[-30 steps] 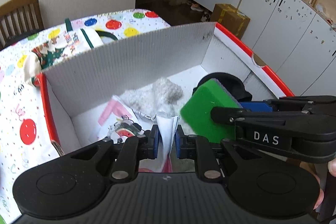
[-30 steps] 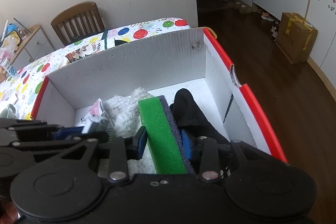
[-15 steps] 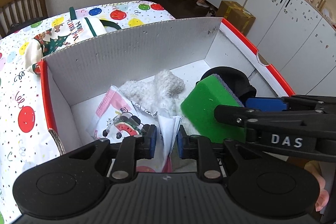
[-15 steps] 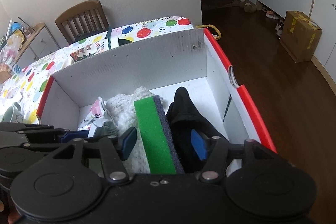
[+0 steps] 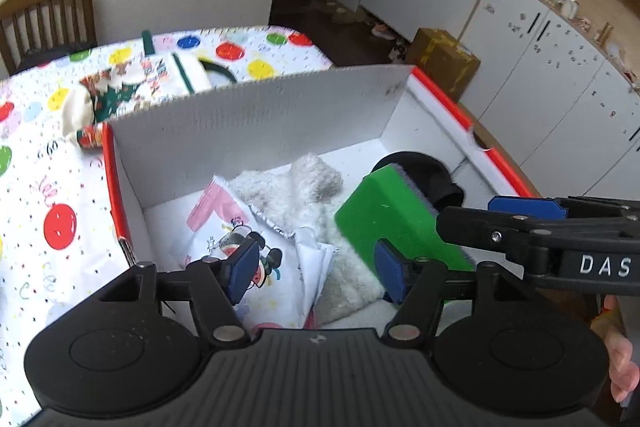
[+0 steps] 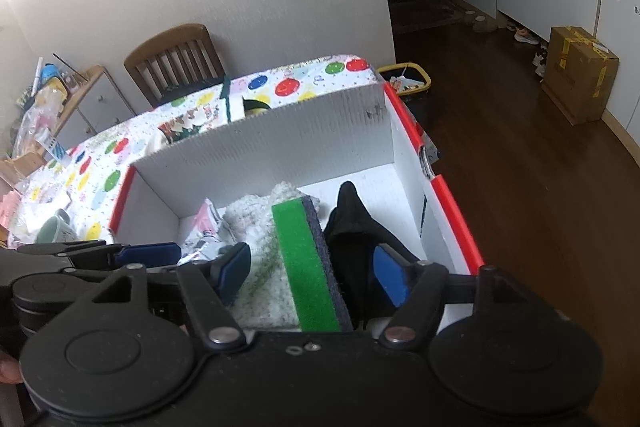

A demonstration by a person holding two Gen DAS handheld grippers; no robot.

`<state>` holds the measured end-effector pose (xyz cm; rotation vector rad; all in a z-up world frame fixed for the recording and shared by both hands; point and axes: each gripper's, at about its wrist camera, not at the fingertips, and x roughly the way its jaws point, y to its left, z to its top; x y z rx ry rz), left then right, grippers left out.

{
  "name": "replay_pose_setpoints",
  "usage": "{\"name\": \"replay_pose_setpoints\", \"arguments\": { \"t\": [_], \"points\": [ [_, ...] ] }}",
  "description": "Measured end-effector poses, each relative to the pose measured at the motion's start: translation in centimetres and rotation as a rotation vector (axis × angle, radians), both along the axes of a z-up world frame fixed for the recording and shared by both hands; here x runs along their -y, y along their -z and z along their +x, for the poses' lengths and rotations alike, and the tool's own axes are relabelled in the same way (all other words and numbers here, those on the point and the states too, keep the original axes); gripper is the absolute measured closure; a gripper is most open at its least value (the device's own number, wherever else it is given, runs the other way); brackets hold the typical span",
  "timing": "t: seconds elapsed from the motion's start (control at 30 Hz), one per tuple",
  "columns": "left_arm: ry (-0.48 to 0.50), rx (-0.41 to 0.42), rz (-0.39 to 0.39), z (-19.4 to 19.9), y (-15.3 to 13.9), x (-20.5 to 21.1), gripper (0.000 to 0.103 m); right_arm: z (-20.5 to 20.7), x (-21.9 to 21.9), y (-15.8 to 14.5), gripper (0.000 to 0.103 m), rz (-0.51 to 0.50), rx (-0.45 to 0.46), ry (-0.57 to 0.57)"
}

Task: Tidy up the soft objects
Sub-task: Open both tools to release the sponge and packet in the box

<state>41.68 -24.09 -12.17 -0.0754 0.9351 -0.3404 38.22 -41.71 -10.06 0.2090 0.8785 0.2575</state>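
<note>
the green sponge (image 6: pixel 306 267), fluffy cloth (image 5: pixel 304 187), printed pouch (image 5: pixel 224 231) and black item (image 6: pixel 356 227) lie in the box (image 5: pixel 256 115); both the left hand-held gripper (image 5: pixel 316 269) and right hand-held gripper (image 6: pixel 310 275) gape wide, empty (christmas bag (image 5: pixel 132 87) waits on the table (image 5: pixel 52 187))

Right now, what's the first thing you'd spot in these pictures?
The bright green sponge jumps out, standing on edge in the white box between the fluffy white cloth and a black cloth. Both grippers, left and right, hang open over the box, holding nothing. Behind, the balloon-print tablecloth pops with colour.
</note>
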Motion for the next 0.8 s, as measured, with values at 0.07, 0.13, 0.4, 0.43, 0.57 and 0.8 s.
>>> {"name": "replay_pose_setpoints", "arguments": {
  "t": [0.07, 0.13, 0.4, 0.43, 0.57, 0.8],
  "points": [
    [0.006, 0.018, -0.005, -0.6, -0.6, -0.1, 0.04, -0.5, 0.2, -0.6, 0.035, 0.012, 0.012, -0.008],
    [-0.002, 0.035, -0.02, -1.2, -1.4, -0.5, 0.04, -1.1, 0.2, -1.3, 0.032, 0.021, 0.031, -0.016],
    [-0.045, 0.152, -0.001, -4.9, -4.7, -2.3, 0.034, -3.3, 0.0, -3.9, 0.027, 0.076, 0.088, -0.071],
    [-0.052, 0.164, -0.002, -5.4, -5.0, -2.7, 0.032, -3.6, -0.2, -4.2, 0.026, 0.083, 0.094, -0.08],
    [-0.078, 0.207, 0.019, -7.3, -6.3, -4.1, 0.031, -4.7, -1.1, -5.3, 0.024, 0.091, 0.12, -0.119],
    [-0.143, 0.236, -0.001, -9.8, -7.6, -7.4, 0.026, -5.8, -3.0, -6.1, 0.018, 0.106, 0.132, -0.17]
  ]
}}
